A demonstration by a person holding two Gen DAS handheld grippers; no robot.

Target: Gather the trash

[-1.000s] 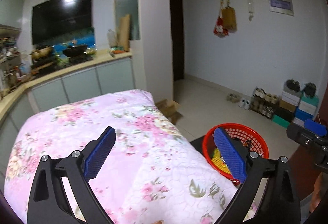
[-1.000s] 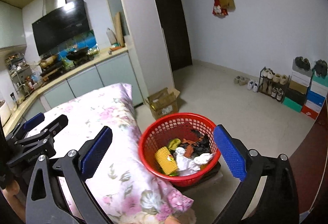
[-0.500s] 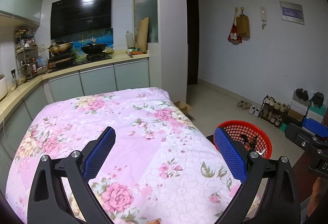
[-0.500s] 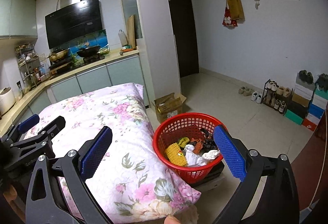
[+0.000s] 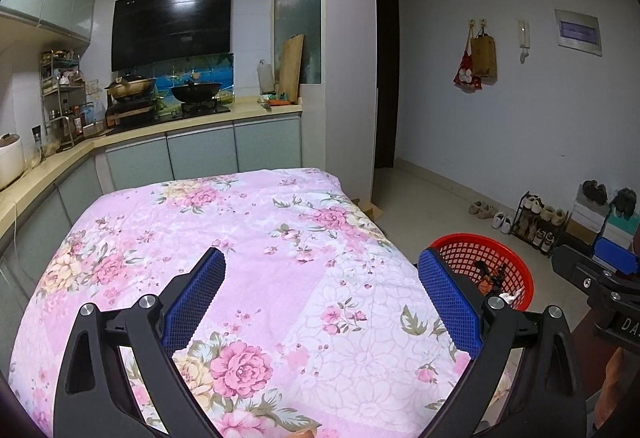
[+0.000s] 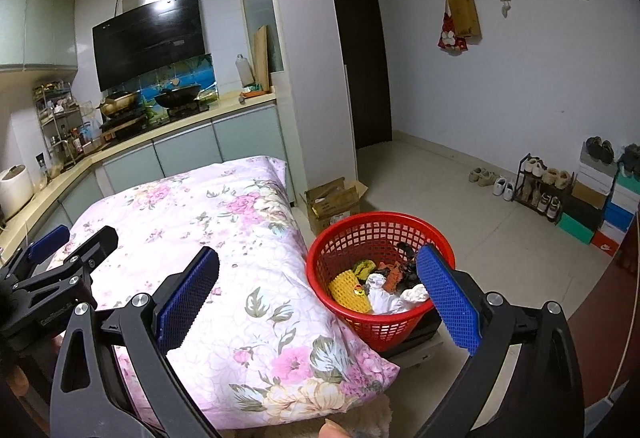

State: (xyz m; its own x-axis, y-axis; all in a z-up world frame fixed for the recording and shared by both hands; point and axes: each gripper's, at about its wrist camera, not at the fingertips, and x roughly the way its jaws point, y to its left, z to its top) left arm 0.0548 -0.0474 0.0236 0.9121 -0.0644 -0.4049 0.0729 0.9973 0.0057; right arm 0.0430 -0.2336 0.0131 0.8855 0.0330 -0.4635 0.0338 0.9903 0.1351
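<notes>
I've got both grippers spread wide, jaws empty: left gripper [image 5: 320, 290] above the floral quilt [image 5: 260, 238], right gripper [image 6: 320, 286] over its edge. Red basket [image 6: 362, 234] beside the quilt holds trash [image 6: 380, 286], crumpled paper maybe.

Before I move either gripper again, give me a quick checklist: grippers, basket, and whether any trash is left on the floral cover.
1. Left gripper empty, jaws wide apart: ok.
2. Right gripper empty, jaws wide apart: ok.
3. Red basket upright beside the covered table's right edge, within view of both cameras: ok.
4. Basket already holds trash, including a yellow item and white crumpled pieces, all below the rim: ok.
5. Floral cover free of loose trash: ok for what both views show; the strip nearest the person is hidden behind the grippers, so cannot tell there.
6. Trash on the floor near the cardboard box: cannot tell.
</notes>
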